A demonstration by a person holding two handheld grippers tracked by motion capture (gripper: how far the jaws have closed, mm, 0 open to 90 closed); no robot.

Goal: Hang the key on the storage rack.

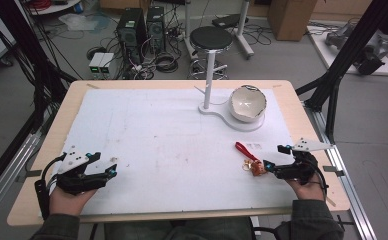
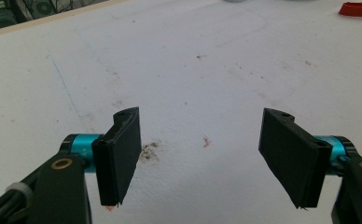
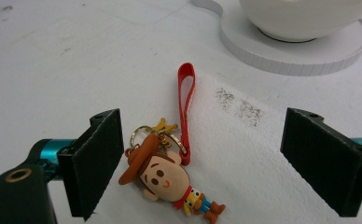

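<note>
Right gripper view: right tongs (image 3: 202, 163) agape around cowboy keychain (image 3: 170, 179); left tongs (image 2: 207, 161) agape; no writing legible.

Between the right gripper's (image 3: 202, 163) matt black, rubbery-looking jaws lies a glossy, smooth plastic cowboy keychain (image 3: 167, 179) with a shiny metal ring and a red woven-looking strap (image 3: 185, 100). Beyond them sits a smooth white bowl (image 3: 305, 16) on a matt white stand (image 3: 281, 53). Under the jaws the white table cover (image 3: 53, 60) looks matt, papery and smudged.

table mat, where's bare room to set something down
The white mat lies bare from the left tool across to the cowboy keychain, and back to its far edge. It is crowded at the far right, by the white stand and bowl, and around the right tool.
</note>
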